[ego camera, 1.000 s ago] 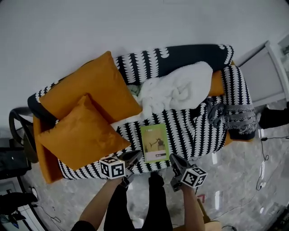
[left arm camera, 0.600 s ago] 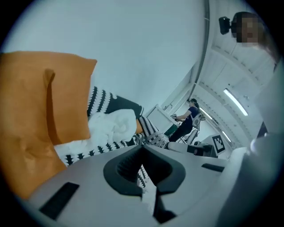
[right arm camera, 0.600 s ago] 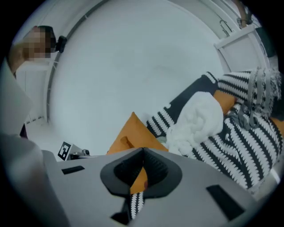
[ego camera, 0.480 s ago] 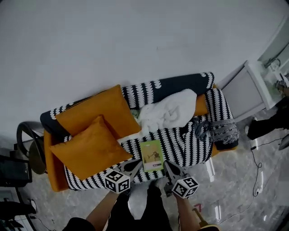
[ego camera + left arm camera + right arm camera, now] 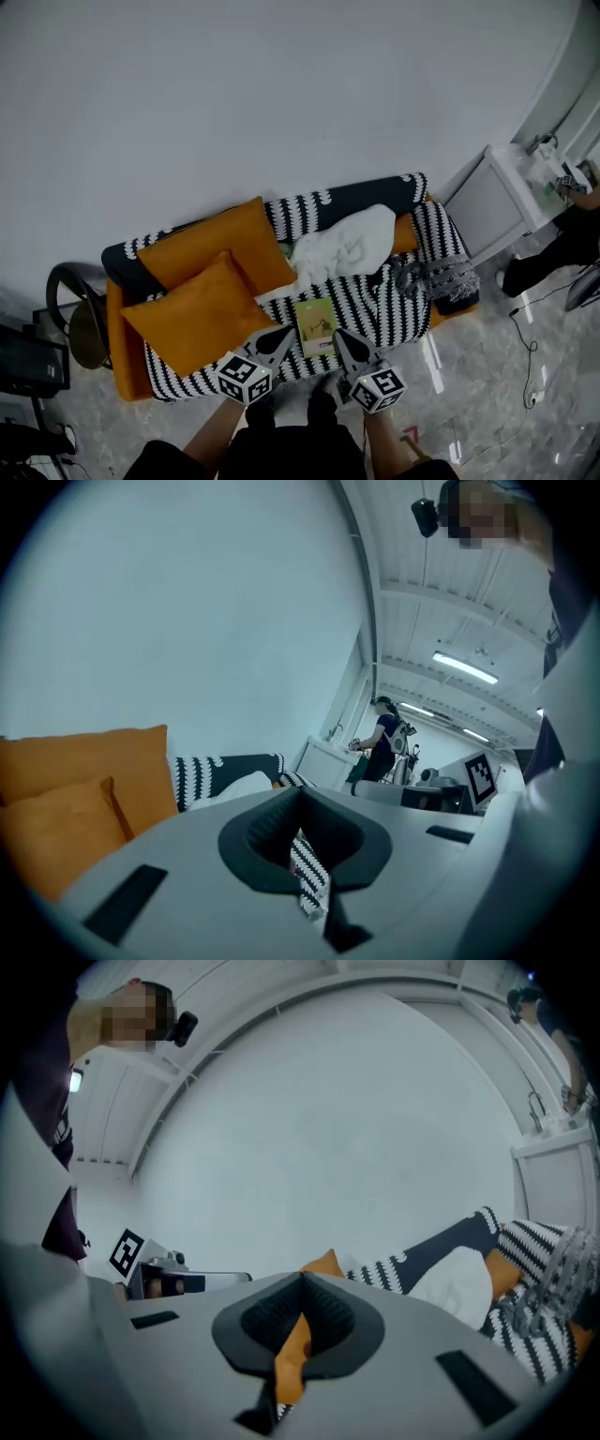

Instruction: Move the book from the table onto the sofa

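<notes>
Book (image 5: 317,326) lies flat on the sofa (image 5: 386,302) seat near the front edge, right of two orange cushions (image 5: 202,305), with a white blanket (image 5: 345,246) bunched behind it. Left claw (image 5: 279,337) and right claw (image 5: 341,339) hover at the sofa front, either side of the book, both closed tip to tip, gripping nothing.

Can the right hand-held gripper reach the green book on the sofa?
Probably yes. The right hand-held gripper hovers just beside the book, which lies uncovered near the front edge of the sofa; nothing sits between them.
</notes>
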Demonstrator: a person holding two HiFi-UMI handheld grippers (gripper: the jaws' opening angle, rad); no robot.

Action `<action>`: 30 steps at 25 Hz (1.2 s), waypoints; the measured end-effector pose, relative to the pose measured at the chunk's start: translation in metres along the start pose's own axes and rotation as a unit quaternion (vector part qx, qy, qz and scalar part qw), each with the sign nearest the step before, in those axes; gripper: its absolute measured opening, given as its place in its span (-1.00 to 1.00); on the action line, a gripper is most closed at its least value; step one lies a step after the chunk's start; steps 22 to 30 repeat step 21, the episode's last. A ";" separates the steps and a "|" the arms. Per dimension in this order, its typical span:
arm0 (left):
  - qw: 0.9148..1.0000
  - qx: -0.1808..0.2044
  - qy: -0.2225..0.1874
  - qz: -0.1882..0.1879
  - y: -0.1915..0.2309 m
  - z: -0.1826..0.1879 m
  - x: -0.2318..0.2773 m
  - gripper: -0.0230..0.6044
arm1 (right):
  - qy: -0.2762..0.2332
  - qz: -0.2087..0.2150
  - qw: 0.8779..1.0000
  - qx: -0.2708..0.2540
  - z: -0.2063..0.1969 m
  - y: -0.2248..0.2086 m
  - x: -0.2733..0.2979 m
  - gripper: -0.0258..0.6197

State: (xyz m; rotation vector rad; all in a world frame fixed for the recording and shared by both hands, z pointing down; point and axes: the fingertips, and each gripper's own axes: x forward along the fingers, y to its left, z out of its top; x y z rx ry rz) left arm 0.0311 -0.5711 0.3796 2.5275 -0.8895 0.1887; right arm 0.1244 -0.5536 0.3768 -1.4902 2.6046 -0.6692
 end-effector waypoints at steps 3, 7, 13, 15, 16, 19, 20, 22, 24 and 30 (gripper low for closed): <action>1.000 0.022 -0.015 0.000 -0.011 0.014 -0.014 -0.88 | -0.013 0.006 0.999 -0.034 0.014 0.022 -0.006 -0.85; 0.998 0.045 -0.033 -0.005 -0.022 0.028 -0.032 -0.88 | -0.027 0.012 0.998 -0.062 0.025 0.048 -0.010 -0.85; 0.996 0.065 -0.059 0.003 -0.021 0.048 -0.049 -0.88 | -0.039 0.024 0.996 -0.072 0.037 0.067 -0.001 -0.85; 0.996 0.065 -0.067 0.008 -0.020 0.053 -0.053 -0.88 | -0.042 0.025 0.996 -0.075 0.039 0.070 0.001 -0.85; 0.995 0.070 -0.070 0.009 -0.020 0.054 -0.054 -0.88 | -0.043 0.025 0.996 -0.076 0.039 0.072 0.001 -0.85; 0.994 0.085 -0.073 0.008 -0.019 0.057 -0.057 -0.88 | -0.044 0.026 0.996 -0.076 0.040 0.074 0.000 -0.85; 0.993 0.087 -0.074 0.008 -0.019 0.057 -0.057 -0.88 | -0.044 0.026 0.996 -0.075 0.040 0.075 0.000 -0.85; 0.993 0.087 -0.075 0.007 -0.019 0.058 -0.057 -0.88 | -0.044 0.027 0.996 -0.074 0.040 0.075 0.000 -0.85; 0.993 0.087 -0.075 0.007 -0.019 0.058 -0.057 -0.88 | -0.044 0.027 0.996 -0.074 0.040 0.075 0.000 -0.85; 0.993 0.087 -0.075 0.007 -0.019 0.058 -0.057 -0.88 | -0.044 0.027 0.996 -0.074 0.040 0.075 0.000 -0.85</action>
